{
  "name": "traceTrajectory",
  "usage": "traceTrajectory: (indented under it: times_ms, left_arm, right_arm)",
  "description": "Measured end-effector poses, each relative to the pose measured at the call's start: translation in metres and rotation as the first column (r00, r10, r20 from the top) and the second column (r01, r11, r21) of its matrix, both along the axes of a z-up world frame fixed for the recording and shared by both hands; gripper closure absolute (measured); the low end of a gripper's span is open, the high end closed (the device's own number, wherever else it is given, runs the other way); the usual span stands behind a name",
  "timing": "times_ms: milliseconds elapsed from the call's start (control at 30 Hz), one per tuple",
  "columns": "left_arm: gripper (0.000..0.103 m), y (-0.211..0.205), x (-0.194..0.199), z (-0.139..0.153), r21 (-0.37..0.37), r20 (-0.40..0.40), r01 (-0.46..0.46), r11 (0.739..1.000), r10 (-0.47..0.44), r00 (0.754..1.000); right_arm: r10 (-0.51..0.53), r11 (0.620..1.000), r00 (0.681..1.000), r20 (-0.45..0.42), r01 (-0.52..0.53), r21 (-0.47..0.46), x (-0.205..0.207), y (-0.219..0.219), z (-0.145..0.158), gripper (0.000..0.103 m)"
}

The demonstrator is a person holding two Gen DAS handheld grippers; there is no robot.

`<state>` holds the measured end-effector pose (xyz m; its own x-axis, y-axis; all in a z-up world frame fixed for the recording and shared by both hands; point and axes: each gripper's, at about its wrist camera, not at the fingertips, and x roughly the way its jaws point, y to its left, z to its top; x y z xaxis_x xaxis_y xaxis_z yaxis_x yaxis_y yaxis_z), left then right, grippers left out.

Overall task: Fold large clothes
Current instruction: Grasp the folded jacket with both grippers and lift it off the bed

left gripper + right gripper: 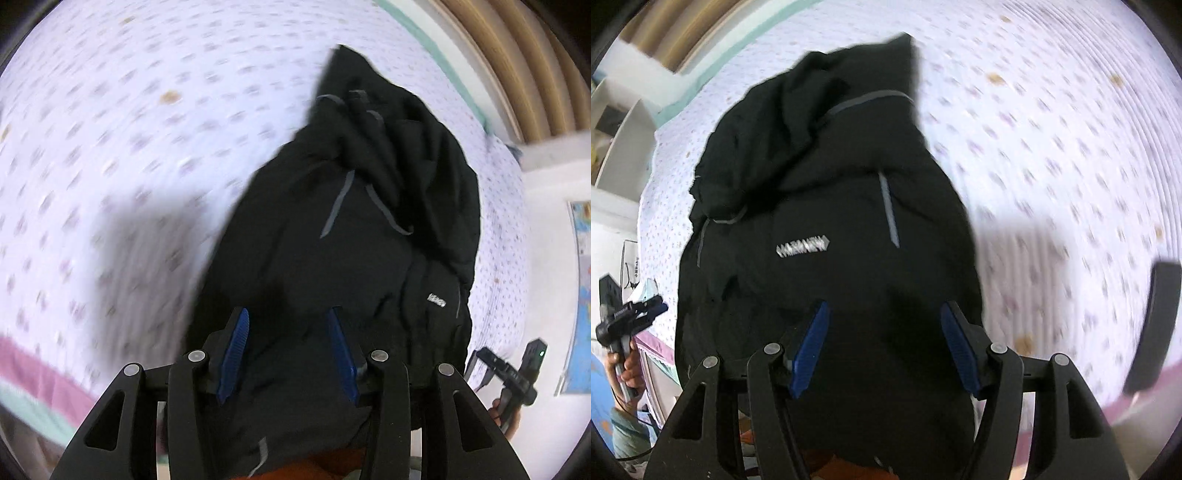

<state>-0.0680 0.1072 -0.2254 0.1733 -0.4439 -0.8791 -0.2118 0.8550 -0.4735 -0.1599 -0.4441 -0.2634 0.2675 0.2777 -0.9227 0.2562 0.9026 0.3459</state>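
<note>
A large black jacket (354,229) with grey trim and a small white logo lies bunched on a bed with a white flowered sheet (110,147). It also shows in the right wrist view (827,229). My left gripper (288,325) is open, its blue pads (236,347) apart just above the jacket's near end. My right gripper (882,317) is open too, over the near end of the jacket from the other side. Neither holds cloth. Each gripper shows small at the edge of the other's view: the right one (509,373), the left one (628,321).
The sheet (1052,147) spreads wide to both sides of the jacket, with a pink and green border (33,373) at the near edge. A wooden headboard (517,66) is at the far end. A white shelf (617,129) and a wall map (583,295) stand beyond the bed. A dark object (1152,332) shows at the right edge.
</note>
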Motion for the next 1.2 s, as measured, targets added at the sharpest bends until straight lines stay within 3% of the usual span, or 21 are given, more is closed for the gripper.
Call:
traceTrajectory:
  times_ms: [233,467,733,833,900,967,1067,1200]
  left_arm:
    - [0.057,0.031,-0.042,-0.023,-0.021,-0.070,-0.068,0.997,0.066,0.995]
    - [0.057,0.035,-0.057,-0.045,-0.019,-0.146,-0.032,0.999,0.029,0.989]
    - [0.054,0.029,-0.050,-0.061,-0.021,-0.177,0.016,1.000,-0.019,0.984]
    - [0.053,0.018,-0.049,-0.052,-0.128,-0.155,0.054,0.990,-0.074,0.985]
    - [0.052,0.008,-0.049,-0.039,-0.290,-0.099,0.086,0.953,-0.120,0.988]
    - [0.044,0.001,-0.046,-0.028,-0.401,-0.039,0.103,0.910,-0.129,0.991]
    - [0.043,-0.004,-0.038,-0.034,-0.450,-0.038,0.090,0.889,-0.120,0.992]
    - [0.043,-0.006,-0.039,-0.050,-0.443,-0.080,0.057,0.895,-0.103,0.991]
  right_arm:
    - [-0.034,0.999,0.997,-0.066,0.032,-0.033,-0.040,-0.007,-0.015,0.036]
    - [-0.059,0.996,0.990,-0.126,0.049,-0.078,-0.076,-0.014,-0.026,0.036]
    - [-0.107,0.994,0.974,-0.199,0.102,-0.037,-0.096,-0.012,-0.055,0.036]
    - [-0.110,0.992,0.974,-0.197,0.120,0.041,-0.097,-0.007,-0.056,0.037]
    - [-0.095,0.987,0.982,-0.162,0.114,0.117,-0.096,-0.002,-0.047,0.039]
    - [-0.063,0.985,0.993,-0.096,0.078,0.156,-0.092,0.007,-0.031,0.039]
    - [-0.043,0.986,0.997,-0.065,0.053,0.156,-0.085,0.016,-0.024,0.039]
    - [-0.061,0.985,0.993,-0.098,0.075,0.152,-0.082,0.018,-0.036,0.039]
